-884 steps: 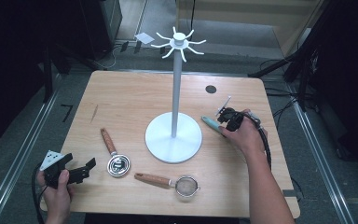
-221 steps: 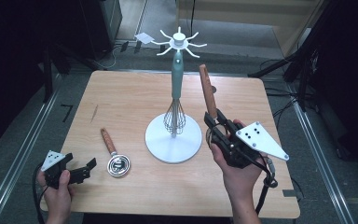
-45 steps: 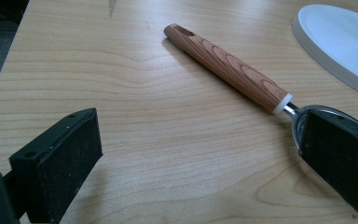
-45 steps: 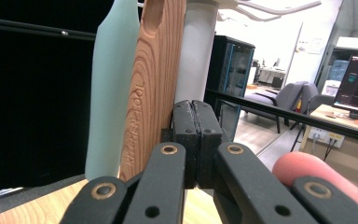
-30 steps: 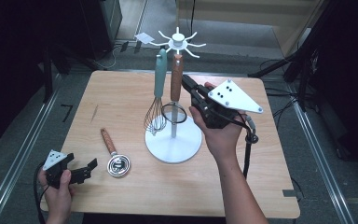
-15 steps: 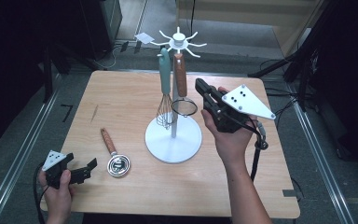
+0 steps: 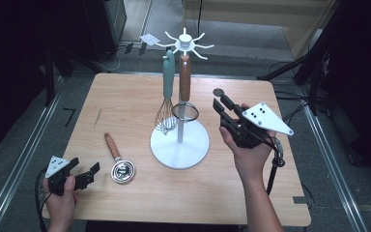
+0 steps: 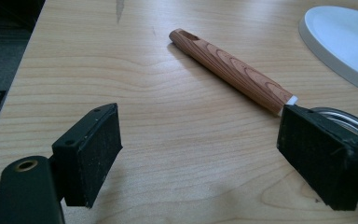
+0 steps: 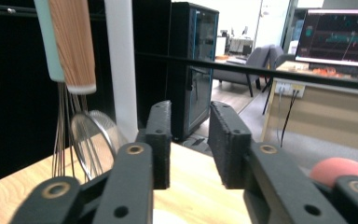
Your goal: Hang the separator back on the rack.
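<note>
High view: white rack [image 7: 179, 140] stands mid bench [image 7: 125, 101]. Teal-handled whisk [image 7: 166, 92] and wood-handled strainer [image 7: 185, 92] hang from its top arms, side by side. A 2nd wood-handled strainer [image 7: 118, 159] lies on bench, left of rack base. Right gripper [image 7: 222, 113] held just right of rack, jaws a little apart, empty. Left gripper [image 7: 84, 175] at near-left corner, jaws apart.

Left gripper view: jaws wide apart, nothing btwn; strainer handle [image 8: 233, 72] lies ahead.

Right gripper view: jaws w/ small gap, empty; whisk wires [image 9: 63, 135] and strainer mesh [image 9: 93, 142] hang beside rack pole [image 9: 121, 65].
</note>
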Available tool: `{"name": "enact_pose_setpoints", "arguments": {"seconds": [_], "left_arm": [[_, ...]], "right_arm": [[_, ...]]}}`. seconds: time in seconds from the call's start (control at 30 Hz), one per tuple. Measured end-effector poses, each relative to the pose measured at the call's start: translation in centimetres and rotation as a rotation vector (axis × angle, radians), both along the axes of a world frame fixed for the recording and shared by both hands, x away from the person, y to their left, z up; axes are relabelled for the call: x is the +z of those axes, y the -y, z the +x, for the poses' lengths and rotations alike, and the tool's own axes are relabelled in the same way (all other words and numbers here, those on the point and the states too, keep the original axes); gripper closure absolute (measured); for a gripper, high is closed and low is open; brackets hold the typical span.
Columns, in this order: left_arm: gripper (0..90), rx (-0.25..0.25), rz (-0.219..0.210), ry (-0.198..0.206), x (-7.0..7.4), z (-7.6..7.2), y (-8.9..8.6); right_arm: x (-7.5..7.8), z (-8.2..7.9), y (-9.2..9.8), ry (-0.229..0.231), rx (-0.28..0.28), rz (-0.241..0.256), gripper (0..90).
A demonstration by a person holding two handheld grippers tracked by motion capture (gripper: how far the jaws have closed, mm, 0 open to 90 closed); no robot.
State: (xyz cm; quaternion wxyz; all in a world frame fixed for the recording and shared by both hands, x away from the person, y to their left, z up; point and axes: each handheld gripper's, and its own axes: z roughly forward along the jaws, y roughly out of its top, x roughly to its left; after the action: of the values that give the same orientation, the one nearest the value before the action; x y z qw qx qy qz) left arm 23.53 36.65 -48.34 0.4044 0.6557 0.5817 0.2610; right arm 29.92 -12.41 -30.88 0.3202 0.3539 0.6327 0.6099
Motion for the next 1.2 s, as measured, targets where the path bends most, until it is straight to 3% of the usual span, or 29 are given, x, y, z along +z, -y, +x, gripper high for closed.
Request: {"name": "enact_pose_setpoints", "arguments": {"seconds": [0.07,0.2,0.53,0.8,0.9,1.0,1.07,1.2], "left_arm": [[13.9,0.016,0.019,-0.005,0.0,0.0,0.1],[13.6,0.003,0.007,-0.001,0.0,-0.1,0.0],[15.2,0.026,0.01,-0.023,0.0,0.1,0.0],[23.2,0.05,0.011,-0.018,0.0,0.4,0.2],[23.1,0.029,-0.002,-0.032,-0.1,0.5,0.0],[23.3,0.031,-0.023,-0.027,-0.1,0.5,-0.2],[24.4,0.034,-0.016,-0.043,-0.1,0.6,-0.1],[27.9,-0.005,0.007,-0.057,-0.1,0.7,0.2]], "right_arm": [[-0.6,-0.1,0.3,-0.02,0.002,0.002,67.3],[-1.8,-0.5,1.1,-0.042,-0.012,-0.011,64.3],[-6.2,-1.9,2.9,-0.113,-0.054,-0.029,60.9],[-9.3,-2.9,4.8,-0.169,-0.102,-0.027,59.3],[-10.4,-3.4,5.3,-0.193,-0.115,-0.022,58.8],[-11.8,-3.7,5.7,-0.221,-0.126,-0.05,58.1],[-12.5,-4.0,6.0,-0.247,-0.133,-0.055,57.3],[-14.3,-4.9,6.5,-0.303,-0.168,-0.068,56.6]]}}
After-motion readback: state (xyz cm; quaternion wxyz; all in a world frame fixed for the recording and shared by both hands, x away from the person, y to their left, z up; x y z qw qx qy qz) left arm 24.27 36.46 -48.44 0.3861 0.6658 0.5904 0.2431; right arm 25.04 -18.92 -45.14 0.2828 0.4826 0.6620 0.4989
